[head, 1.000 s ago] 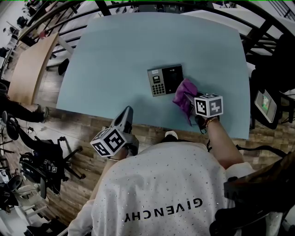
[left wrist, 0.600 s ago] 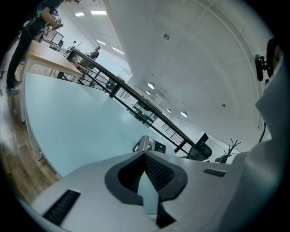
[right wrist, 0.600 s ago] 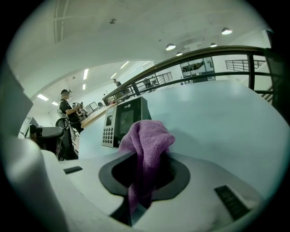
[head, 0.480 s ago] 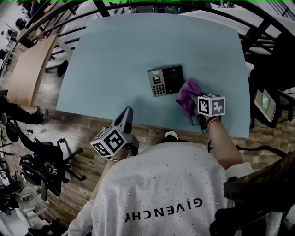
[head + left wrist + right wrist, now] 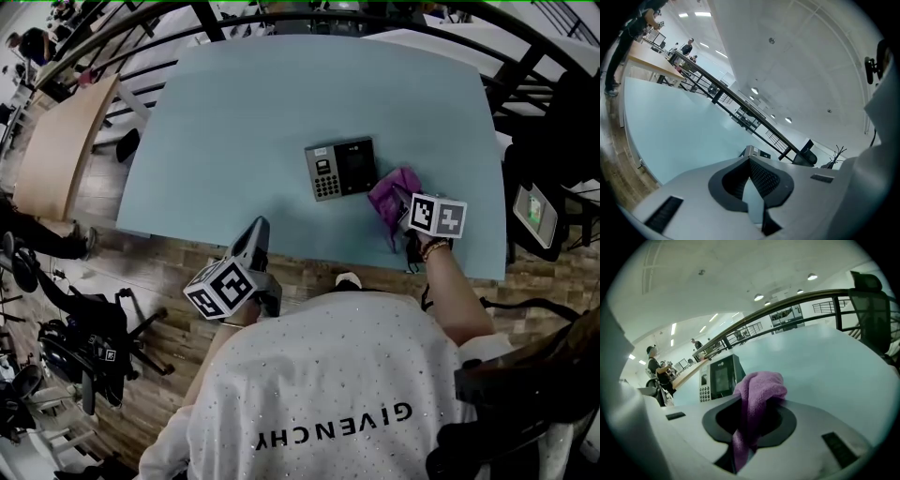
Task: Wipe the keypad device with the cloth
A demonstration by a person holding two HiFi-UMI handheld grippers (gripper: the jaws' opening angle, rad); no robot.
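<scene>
The keypad device (image 5: pixel 340 168) lies flat near the middle of the pale blue table (image 5: pixel 244 122); it is grey with a dark screen and a button grid on its left. It also shows in the right gripper view as the keypad device (image 5: pixel 718 377) just ahead. My right gripper (image 5: pixel 401 202) is shut on the purple cloth (image 5: pixel 392 193), which bunches out of the jaws as the cloth (image 5: pixel 757 397), just right of the device. My left gripper (image 5: pixel 255 236) hovers at the table's near edge, jaws shut with nothing between them, the left gripper (image 5: pixel 749 180) tilted upward.
The table's near edge (image 5: pixel 309 262) runs just ahead of my body. A wooden bench (image 5: pixel 61 141) stands at the left. Dark chairs (image 5: pixel 553 187) stand to the right. Railings (image 5: pixel 787 310) and people show far off.
My right gripper with the cloth has moved slightly right, away from the device's right edge. The left gripper has stayed put.
</scene>
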